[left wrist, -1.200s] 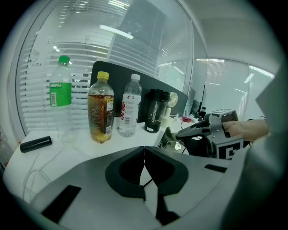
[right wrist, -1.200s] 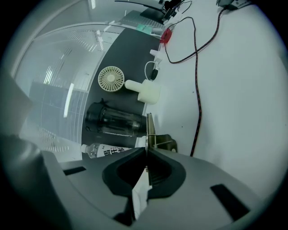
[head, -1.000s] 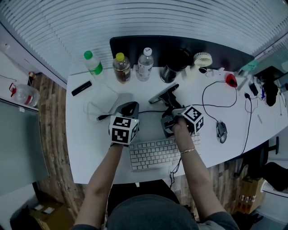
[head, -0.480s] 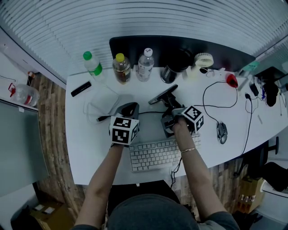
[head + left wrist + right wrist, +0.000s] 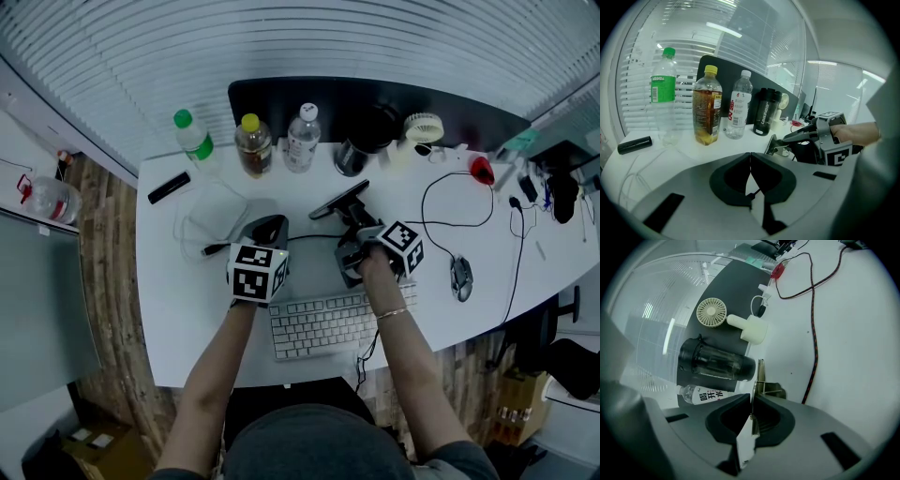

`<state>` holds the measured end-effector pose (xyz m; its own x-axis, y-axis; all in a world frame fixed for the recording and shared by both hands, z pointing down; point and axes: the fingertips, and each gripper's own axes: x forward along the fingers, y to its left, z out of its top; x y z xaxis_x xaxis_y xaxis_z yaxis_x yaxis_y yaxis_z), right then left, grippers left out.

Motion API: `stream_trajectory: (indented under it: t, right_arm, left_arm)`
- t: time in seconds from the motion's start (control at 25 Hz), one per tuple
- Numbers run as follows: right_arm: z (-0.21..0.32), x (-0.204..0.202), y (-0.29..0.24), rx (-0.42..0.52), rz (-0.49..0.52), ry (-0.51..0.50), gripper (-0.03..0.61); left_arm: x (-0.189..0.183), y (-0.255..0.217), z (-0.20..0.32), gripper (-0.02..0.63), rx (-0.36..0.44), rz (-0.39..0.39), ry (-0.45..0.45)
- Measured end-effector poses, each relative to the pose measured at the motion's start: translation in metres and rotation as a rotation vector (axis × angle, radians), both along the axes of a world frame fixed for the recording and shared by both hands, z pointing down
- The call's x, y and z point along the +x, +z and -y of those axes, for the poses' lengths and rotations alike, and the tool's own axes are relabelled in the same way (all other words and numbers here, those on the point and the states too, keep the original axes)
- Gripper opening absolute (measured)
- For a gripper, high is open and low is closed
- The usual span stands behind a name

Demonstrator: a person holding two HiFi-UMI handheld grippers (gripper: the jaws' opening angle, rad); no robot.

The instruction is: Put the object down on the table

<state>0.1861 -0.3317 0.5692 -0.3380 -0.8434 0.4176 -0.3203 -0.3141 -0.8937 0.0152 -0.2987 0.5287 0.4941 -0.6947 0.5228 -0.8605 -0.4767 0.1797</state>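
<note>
A folding metal stand with a dark flat top [image 5: 339, 199] is tilted just above the white table [image 5: 178, 309], behind the keyboard. My right gripper [image 5: 356, 234] is shut on its lower part. In the right gripper view the stand's thin plate [image 5: 760, 376] shows edge-on between the closed jaws of the right gripper [image 5: 753, 401]. The left gripper view shows the stand [image 5: 783, 140] to its right. My left gripper [image 5: 267, 227] rests to the stand's left, over a black cable. The left gripper [image 5: 750, 159] has its jaws closed together and holds nothing.
Along the back edge stand a green-capped bottle [image 5: 195, 133], a yellow-capped bottle [image 5: 253, 141], a water bottle [image 5: 302, 134], a black tumbler [image 5: 361, 141] and a small fan [image 5: 423, 125]. A keyboard [image 5: 333, 319] lies near the front, a mouse [image 5: 461, 275] to the right, and a black stick-shaped thing [image 5: 170, 184] to the left.
The stand in my right gripper has dipped very slightly. Nothing else has visibly moved.
</note>
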Motion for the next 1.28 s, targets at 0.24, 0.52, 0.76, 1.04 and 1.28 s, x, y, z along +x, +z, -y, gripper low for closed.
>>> stream_trajectory:
  t: [0.24,0.52,0.76,1.04,1.28]
  right_arm:
    - [0.000,0.001,0.001,-0.011,-0.009,-0.003,0.035]
    - [-0.002,0.002,0.005,-0.027,-0.012,-0.005,0.078]
    - [-0.007,0.000,0.005,-0.035,-0.032,-0.021,0.095]
    - [-0.015,0.002,-0.001,-0.025,-0.055,-0.023,0.103]
    - [-0.025,0.003,-0.010,-0.003,-0.123,-0.058,0.103]
  left_arm:
    - [0.000,0.000,-0.001,0.023,-0.004,-0.001,0.003]
    - [-0.002,-0.001,-0.002,0.023,-0.004,0.003,0.005]
    - [-0.001,-0.002,-0.003,0.023,0.001,0.001,0.009]
    - [-0.003,-0.005,-0.008,0.023,0.005,0.003,0.011]
    - [0.000,-0.008,-0.013,0.023,0.015,0.000,0.020]
